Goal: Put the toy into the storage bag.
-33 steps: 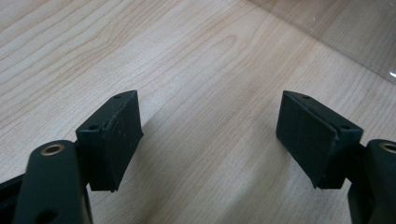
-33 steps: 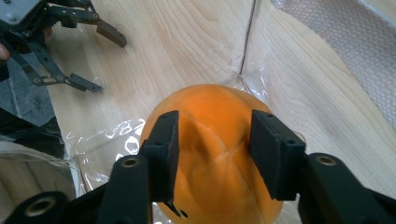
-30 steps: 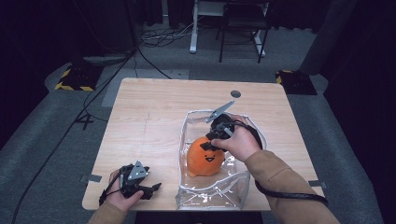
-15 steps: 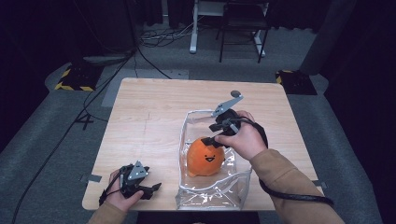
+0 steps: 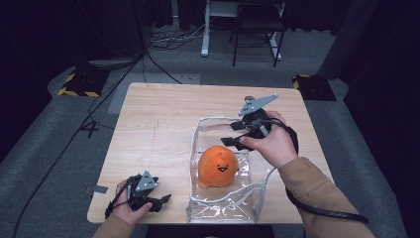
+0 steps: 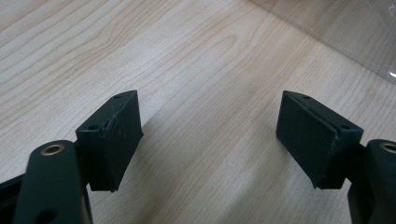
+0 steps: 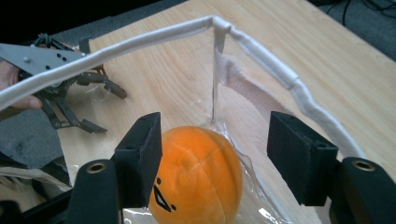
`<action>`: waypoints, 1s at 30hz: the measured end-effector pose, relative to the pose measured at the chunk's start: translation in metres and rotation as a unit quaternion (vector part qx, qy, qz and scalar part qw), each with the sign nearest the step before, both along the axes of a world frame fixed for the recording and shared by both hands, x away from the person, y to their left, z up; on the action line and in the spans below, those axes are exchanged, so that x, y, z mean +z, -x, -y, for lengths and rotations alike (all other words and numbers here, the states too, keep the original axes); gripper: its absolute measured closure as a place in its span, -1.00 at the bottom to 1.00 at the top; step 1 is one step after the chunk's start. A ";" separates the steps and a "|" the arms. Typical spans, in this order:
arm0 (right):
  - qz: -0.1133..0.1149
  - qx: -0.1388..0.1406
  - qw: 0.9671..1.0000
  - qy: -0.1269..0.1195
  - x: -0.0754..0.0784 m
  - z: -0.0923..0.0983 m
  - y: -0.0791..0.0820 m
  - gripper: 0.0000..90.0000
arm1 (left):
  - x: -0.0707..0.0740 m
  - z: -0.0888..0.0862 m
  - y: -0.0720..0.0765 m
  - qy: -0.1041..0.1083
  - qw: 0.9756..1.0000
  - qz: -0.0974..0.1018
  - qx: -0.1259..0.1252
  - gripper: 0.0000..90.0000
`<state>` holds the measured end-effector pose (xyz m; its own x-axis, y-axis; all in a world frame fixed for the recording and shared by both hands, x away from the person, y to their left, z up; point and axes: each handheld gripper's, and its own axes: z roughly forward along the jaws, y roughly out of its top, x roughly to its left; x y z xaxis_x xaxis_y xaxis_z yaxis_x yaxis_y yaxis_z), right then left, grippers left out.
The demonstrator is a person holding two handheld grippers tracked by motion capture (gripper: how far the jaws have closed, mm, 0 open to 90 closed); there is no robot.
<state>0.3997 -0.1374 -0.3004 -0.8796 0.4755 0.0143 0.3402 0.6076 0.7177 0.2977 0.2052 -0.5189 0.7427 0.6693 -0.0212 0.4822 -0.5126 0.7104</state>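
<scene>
right gripper (image 5: 229, 140): above far end of clear bag (image 5: 246, 201), jaws wide, just been opening, nothing gripped | orange plush toy (image 5: 218, 166): sits inside bag, face toward near edge, below and free of jaws | left gripper (image 5: 162, 201): near front-left corner of table (image 5: 158, 124), jaws wide, empty, beside bag

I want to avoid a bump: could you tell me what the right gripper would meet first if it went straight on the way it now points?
Probably the orange plush toy: it sits just beyond the open right gripper, inside the clear bag, though depth is hard to judge.
</scene>
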 end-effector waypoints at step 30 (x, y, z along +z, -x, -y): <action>0.044 -0.080 0.994 -0.052 0.025 0.095 0.020 -0.19 | 0.000 0.000 0.000 0.000 1.000 0.000 0.000 -0.49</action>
